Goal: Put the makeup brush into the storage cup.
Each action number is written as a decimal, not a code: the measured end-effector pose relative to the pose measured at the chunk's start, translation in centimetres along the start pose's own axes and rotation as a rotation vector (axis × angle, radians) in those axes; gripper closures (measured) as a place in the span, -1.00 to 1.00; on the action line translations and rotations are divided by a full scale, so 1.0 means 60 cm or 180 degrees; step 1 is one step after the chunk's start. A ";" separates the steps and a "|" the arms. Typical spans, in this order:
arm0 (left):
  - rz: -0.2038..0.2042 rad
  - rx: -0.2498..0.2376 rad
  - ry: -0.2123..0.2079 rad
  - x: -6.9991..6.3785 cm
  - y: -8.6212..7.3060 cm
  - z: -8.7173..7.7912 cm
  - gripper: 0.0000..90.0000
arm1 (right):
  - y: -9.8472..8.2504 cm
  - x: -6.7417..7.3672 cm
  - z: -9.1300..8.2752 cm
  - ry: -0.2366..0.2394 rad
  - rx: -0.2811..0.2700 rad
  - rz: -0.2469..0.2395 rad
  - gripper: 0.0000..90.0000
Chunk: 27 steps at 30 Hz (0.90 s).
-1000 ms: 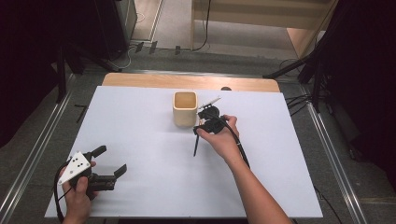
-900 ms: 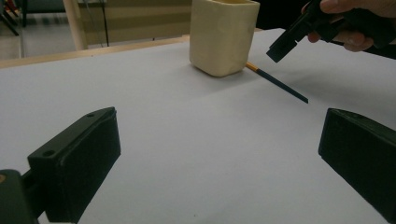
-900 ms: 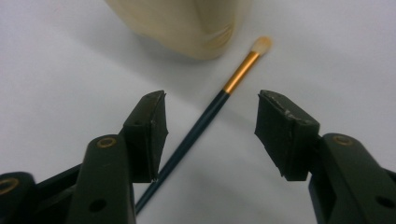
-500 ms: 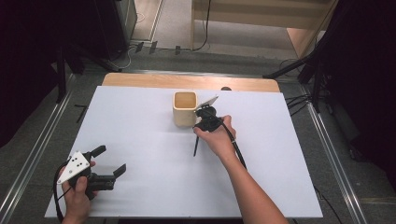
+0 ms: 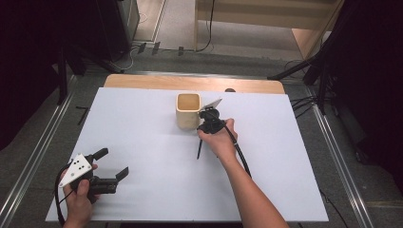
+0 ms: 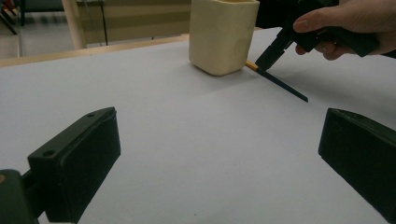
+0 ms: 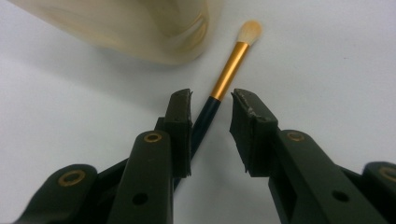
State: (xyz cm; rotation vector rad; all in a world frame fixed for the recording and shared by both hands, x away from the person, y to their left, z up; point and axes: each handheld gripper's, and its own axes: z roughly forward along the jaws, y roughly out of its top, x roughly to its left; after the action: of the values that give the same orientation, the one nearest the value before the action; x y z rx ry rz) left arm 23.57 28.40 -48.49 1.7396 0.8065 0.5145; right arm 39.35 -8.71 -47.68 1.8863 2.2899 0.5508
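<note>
A brush with a black handle (image 5: 199,151), a gold ferrule (image 7: 229,70) and pale bristles lies flat on the white table (image 5: 285,156). Its bristle end sits beside a cream square cup (image 5: 188,110). My right gripper (image 7: 212,116) is open and tilted down over the brush, one jaw on each side of the handle just behind the ferrule. The left jaw is close against the handle. In the high view this right gripper (image 5: 207,124) is just right of the cup. My left gripper (image 5: 113,162) rests open and holds nothing at the near left of the table, facing the cup (image 6: 223,35).
A wooden strip (image 5: 190,83) borders the table's far edge. Metal rails (image 5: 332,142) run along both sides on the floor. Cables and stand legs (image 5: 304,71) lie beyond the far right corner. A cable (image 5: 240,152) trails from my right gripper along the forearm.
My right gripper has shifted a little left toward the cup and settled over the brush handle. The left gripper has stayed where it was.
</note>
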 end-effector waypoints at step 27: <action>0.0002 -0.0002 -0.0004 -0.002 0.000 0.001 -1.00 | -0.015 -0.001 0.012 -0.0064 -0.0190 0.0248 0.88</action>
State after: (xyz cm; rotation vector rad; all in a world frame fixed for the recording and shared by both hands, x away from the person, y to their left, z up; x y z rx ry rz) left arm 23.56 28.28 -48.49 1.7396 0.8048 0.5140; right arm 38.75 -8.79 -48.69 1.9507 2.1703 0.6000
